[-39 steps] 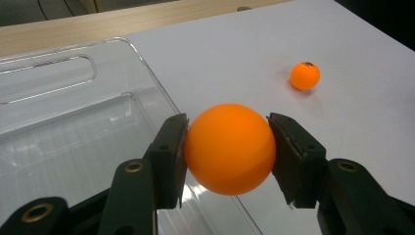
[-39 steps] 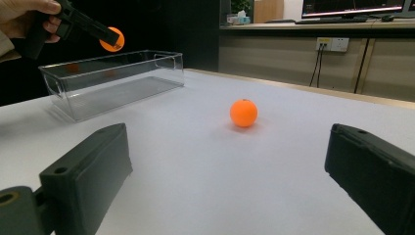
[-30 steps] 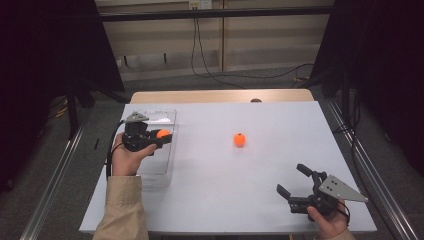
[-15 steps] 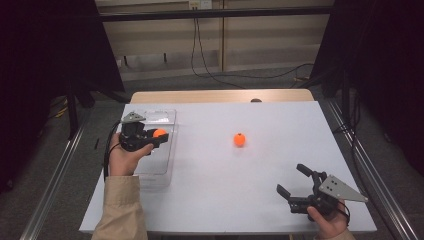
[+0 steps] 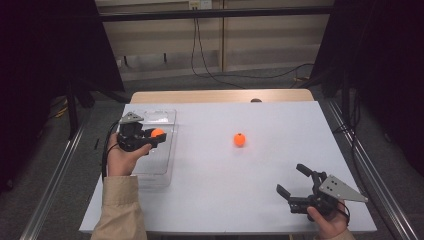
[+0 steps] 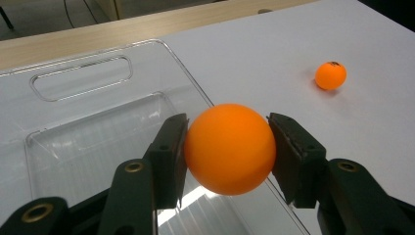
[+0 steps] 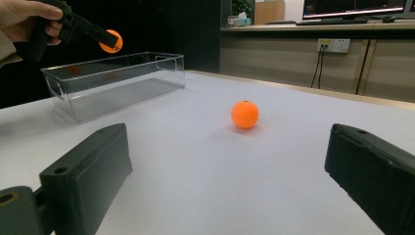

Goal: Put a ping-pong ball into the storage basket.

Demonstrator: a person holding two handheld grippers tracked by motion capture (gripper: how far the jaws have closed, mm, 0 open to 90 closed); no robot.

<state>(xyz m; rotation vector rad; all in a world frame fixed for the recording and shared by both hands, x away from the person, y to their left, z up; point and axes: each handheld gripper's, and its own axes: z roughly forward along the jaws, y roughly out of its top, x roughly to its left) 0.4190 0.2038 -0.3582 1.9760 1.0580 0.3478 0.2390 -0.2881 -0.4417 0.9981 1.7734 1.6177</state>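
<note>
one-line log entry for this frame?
left gripper: shut on held orange ball, above clear bin | right gripper: open, empty | second orange ball: loose on table

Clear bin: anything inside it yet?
Nothing lies in the clear bin; its bare floor shows through the walls. The left gripper holds an orange ball above it.

- Held ball (image 6: 229,149): orange, smooth, matt plastic look, no glare.
- Second ball (image 6: 331,75): same smooth matt orange surface, small dark mark on top.
- Bin (image 6: 93,142): clear, glossy hard plastic; walls reflect light.
- Left claw (image 6: 227,152): black matt plastic jaws, brass-coloured rivets.
- Right claw (image 7: 235,171): black matt jaws; grey metal-looking plate seen from above.
- Tabletop (image 5: 260,170): white, smooth, matt; far edge strip looks like light wood.
- Sleeve (image 5: 120,210): beige cloth.
</note>
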